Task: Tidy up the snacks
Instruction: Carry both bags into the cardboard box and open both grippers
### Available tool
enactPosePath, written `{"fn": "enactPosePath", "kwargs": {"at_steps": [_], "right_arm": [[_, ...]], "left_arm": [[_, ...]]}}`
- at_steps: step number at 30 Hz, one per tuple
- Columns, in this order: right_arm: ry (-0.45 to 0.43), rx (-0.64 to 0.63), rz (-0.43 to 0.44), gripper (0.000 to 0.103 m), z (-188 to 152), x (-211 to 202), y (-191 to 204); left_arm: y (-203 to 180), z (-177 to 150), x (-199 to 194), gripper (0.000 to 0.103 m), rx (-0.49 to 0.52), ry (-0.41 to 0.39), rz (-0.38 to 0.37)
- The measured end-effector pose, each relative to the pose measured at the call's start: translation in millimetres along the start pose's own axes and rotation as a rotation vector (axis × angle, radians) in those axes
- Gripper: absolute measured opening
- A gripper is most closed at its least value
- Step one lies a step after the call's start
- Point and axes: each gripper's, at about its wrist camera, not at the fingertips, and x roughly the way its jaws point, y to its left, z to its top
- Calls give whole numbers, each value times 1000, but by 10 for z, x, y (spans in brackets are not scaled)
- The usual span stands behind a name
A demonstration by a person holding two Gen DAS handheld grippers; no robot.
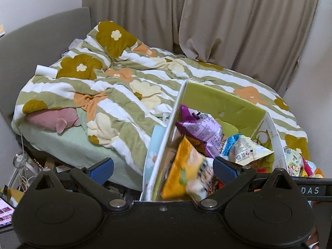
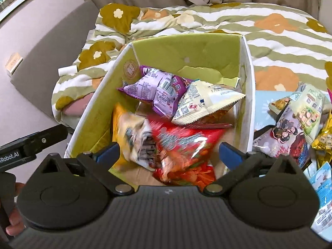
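Observation:
A green-lined cardboard box [image 2: 186, 47] stands on the bed and holds snack bags: a purple one [image 2: 153, 87], a cream one [image 2: 205, 101], a red one [image 2: 186, 145] and a blurred, moving yellow-orange one [image 2: 128, 130]. My right gripper [image 2: 169, 151] is open above the box's near end, nothing between its fingers. My left gripper [image 1: 164, 169] is open at the box's left wall [image 1: 166, 132], with the blurred yellow bag [image 1: 186, 170] just beyond its fingers. The purple bag [image 1: 203, 128] and cream bag [image 1: 247, 149] show there too.
A pile of loose snack bags [image 2: 296, 124] lies on the bed right of the box. A floral striped quilt [image 1: 116, 83] covers the bed, with a white tube [image 1: 46, 71] on it. Curtains [image 1: 228, 20] hang behind. The left gripper's body [image 2: 31, 143] shows at the box's left.

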Motion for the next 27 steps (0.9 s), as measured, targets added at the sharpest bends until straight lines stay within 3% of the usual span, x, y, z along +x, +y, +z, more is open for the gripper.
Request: {"fn": "enactPosePath", "kwargs": {"at_steps": [4, 15, 20, 27], "right_arm": [[-53, -11, -21, 103, -62, -64, 7], [-86, 2, -29, 103, -82, -315, 129], [-110, -65, -87, 103, -135, -485, 290], [-158, -59, -117, 103, -260, -737, 237]], "left_arm": [[42, -9, -20, 103, 4, -8, -6], [16, 101, -70, 103, 65, -40, -60], [-23, 115, -84, 103, 107, -38, -91], [-199, 12, -191, 103, 135, -48, -118]]}}
